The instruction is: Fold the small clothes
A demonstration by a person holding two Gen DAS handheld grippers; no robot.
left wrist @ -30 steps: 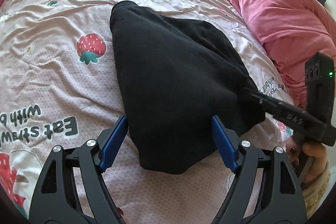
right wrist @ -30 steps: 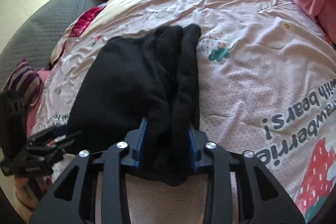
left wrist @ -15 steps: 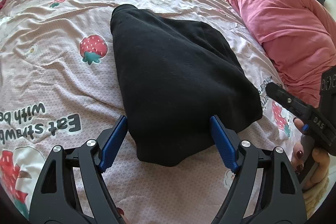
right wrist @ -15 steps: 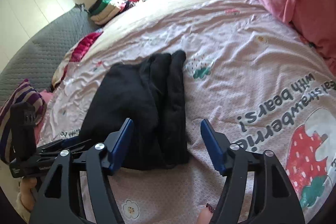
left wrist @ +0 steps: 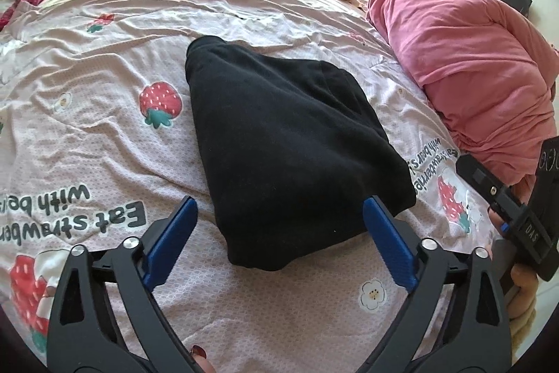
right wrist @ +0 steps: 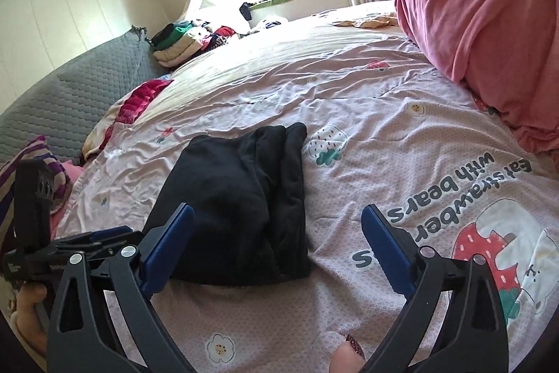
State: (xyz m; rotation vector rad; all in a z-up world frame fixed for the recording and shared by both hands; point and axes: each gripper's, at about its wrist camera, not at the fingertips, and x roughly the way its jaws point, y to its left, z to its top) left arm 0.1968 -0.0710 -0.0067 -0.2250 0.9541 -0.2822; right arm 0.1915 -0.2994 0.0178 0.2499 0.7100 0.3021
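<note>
A black garment lies folded in a compact bundle on the pink strawberry-print bedspread. It also shows in the right wrist view, with stacked folds along its right side. My left gripper is open and empty, its blue pads either side of the bundle's near end, held above it. My right gripper is open and empty, pulled back from the bundle's near edge. The right gripper shows at the right edge of the left wrist view; the left gripper shows at the left of the right wrist view.
A big pink duvet is heaped on the bed's right side. A pile of folded clothes sits at the far end by the window. A grey quilted cushion and a striped item lie along the left.
My right gripper let go of the black garment, opened wide and drew back and up. The left gripper also pulled back a little; the bundle stays on the bed.
</note>
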